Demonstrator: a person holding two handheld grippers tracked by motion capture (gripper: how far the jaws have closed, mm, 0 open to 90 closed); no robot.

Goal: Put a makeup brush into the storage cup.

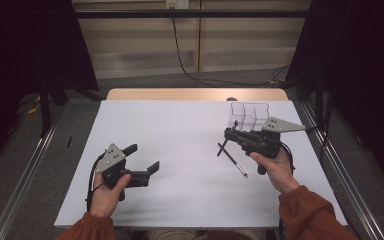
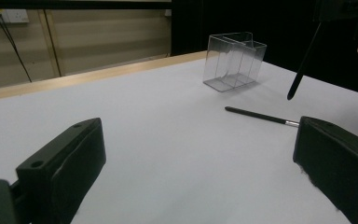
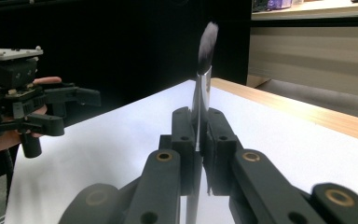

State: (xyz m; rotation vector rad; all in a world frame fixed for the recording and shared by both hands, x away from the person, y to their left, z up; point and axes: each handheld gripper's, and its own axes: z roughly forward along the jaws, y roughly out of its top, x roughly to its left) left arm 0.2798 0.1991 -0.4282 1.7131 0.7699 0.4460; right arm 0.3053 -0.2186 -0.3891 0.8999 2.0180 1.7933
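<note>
- Lower left of the high view: the left gripper [image 1: 142, 157] hangs just over the white table [image 1: 180, 200], jaws spread wide with nothing between them, pointing toward the right of the frame.
- Right of centre in the high view: the right gripper [image 1: 228, 134] is clamped tight on a makeup brush [image 3: 204, 70]; in the right gripper view the silver ferrule stands between the closed pads and the dark bristle tuft rises toward the top centre of the frame.
- Below that gripper in the high view, the brush's dark handle slants down to the left, its tip clear of the table as the left gripper view shows.
- Just beside it, a second slim brush [image 1: 235, 161] lies flat on the table, long axis running from upper left to lower right, silver ferrule at the lower right end.
- Behind the right gripper, toward the upper right of the high view, a clear plastic organizer [image 1: 250, 114] with divided compartments stands upright and looks empty.
- The organizer lies directly beyond the held brush, far nearer the right hand [image 1: 275, 167] than the left; a short carry up-frame, handle lowered first, seems the likely move.
</note>
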